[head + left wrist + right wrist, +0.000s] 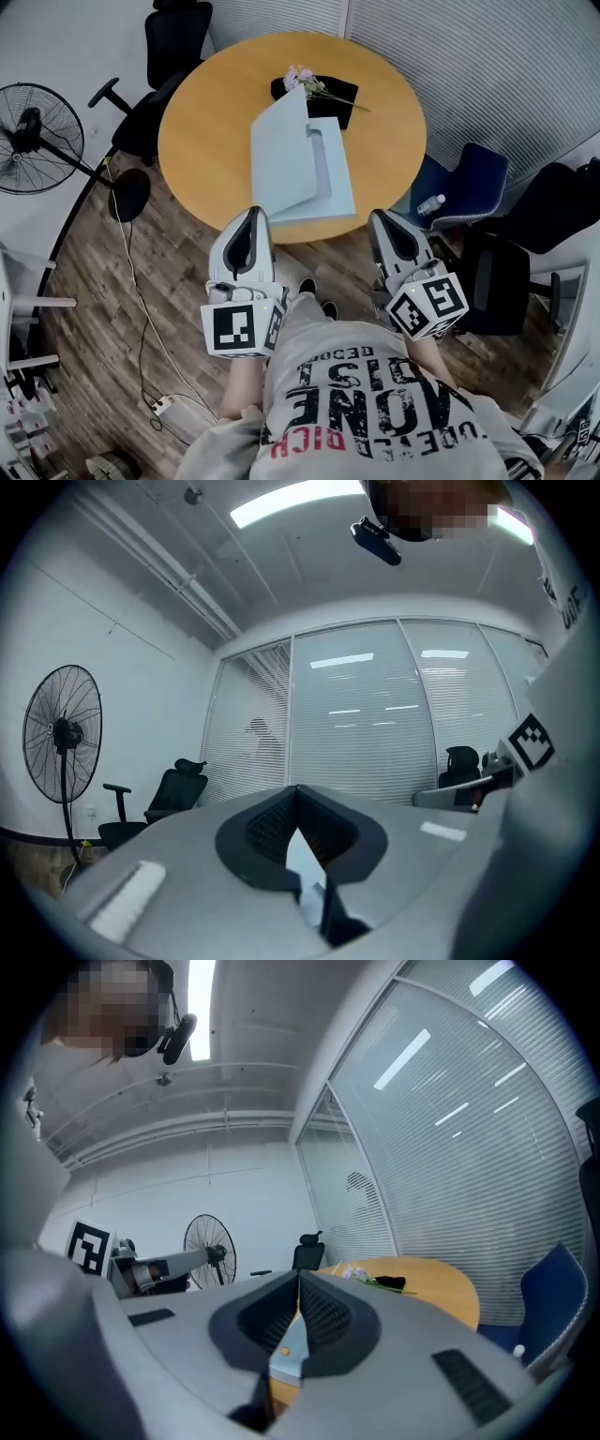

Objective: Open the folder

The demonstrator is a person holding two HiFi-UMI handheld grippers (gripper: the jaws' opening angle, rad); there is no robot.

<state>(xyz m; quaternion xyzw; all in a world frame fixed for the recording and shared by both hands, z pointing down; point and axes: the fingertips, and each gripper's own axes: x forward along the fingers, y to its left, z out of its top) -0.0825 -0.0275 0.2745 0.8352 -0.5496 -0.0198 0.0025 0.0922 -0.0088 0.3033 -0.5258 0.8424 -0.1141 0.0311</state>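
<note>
A light blue folder [328, 178] lies on the round wooden table [206, 122], its left cover [279, 155] standing up at a steep angle. Both grippers hang in the air before the table's near edge, apart from the folder. My left gripper [251, 214] is shut with nothing in it; in the left gripper view [298, 794] its jaws meet and a sliver of the folder [305, 869] shows past them. My right gripper [382, 217] is also shut and holds nothing; the right gripper view [299, 1277] shows the folder [289, 1349] and table [427, 1283] beyond.
A black pouch [323, 101] with a sprig of flowers [302, 77] lies at the table's far side. A black office chair [164, 66] and a floor fan [37, 136] stand at the left. A blue chair [478, 173] bearing a bottle [431, 203] stands at the right.
</note>
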